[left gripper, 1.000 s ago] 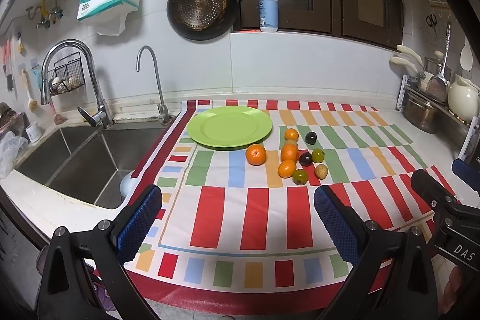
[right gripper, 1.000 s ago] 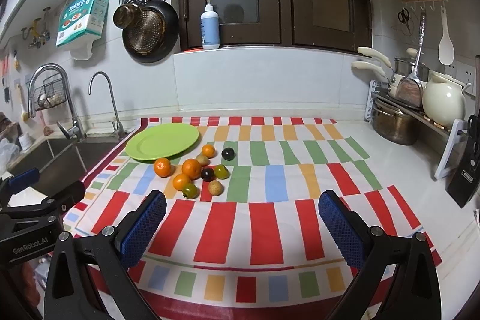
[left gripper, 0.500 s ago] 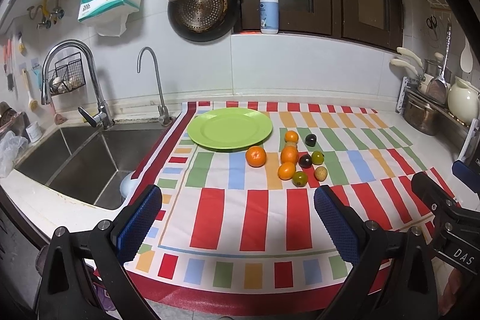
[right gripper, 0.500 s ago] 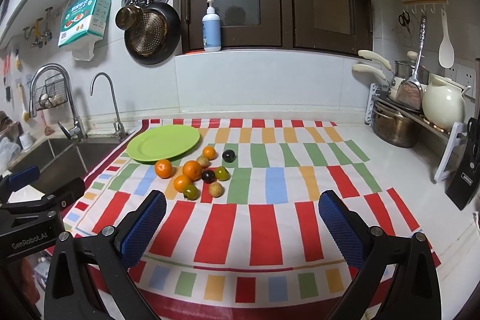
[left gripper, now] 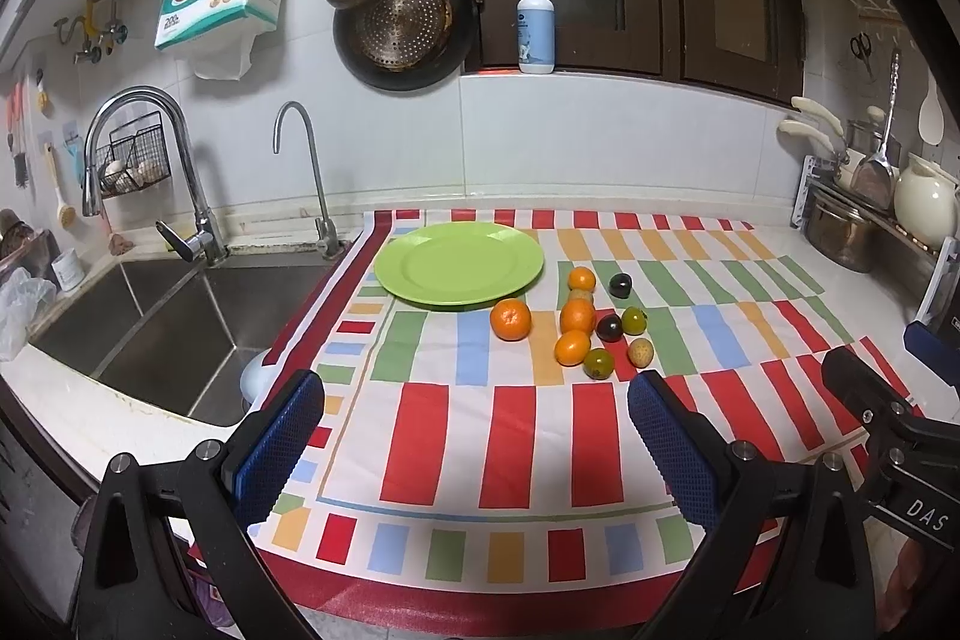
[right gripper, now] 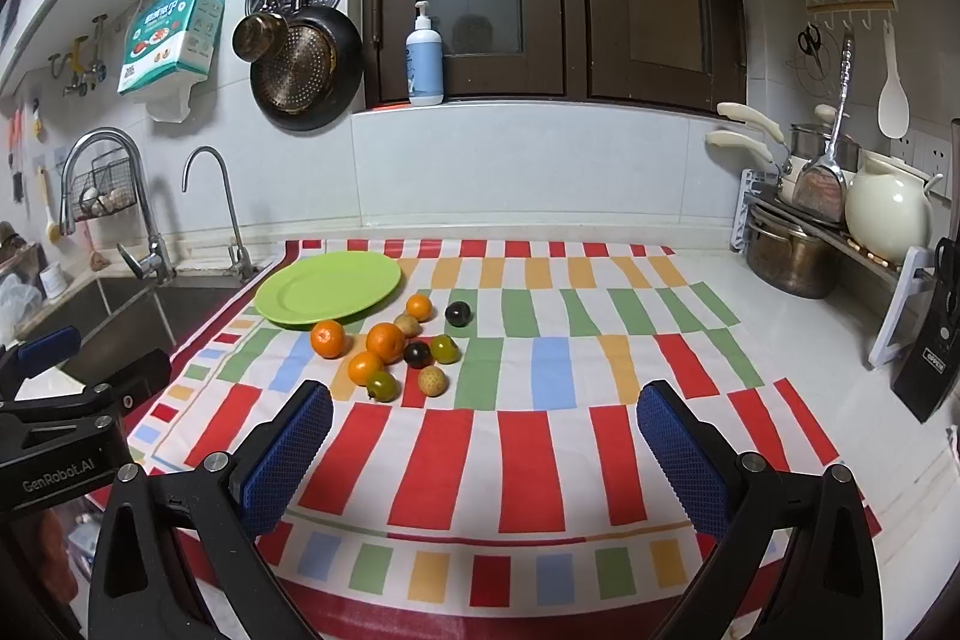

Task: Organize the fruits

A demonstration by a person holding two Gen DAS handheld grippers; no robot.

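Both tools hang above the near edge of a striped cloth (left gripper: pixel 510 436), holding nothing. The left gripper (left gripper: pixel 477 439) has its jaws wide apart, with blue rubber pads (left gripper: pixel 279 445) of a fine grid texture on black arms. The right gripper (right gripper: pixel 486 445) is spread in the same way. In the centre of each frame lies a loose cluster of small round fruits: a smooth mandarin (left gripper: pixel 510 320) sits alone just below the glossy round green plate (left gripper: pixel 459 263), and a rough beige longan (right gripper: pixel 433 379) lies at the near edge of the cluster. The steel sink (left gripper: pixel 150 316) fills the left side
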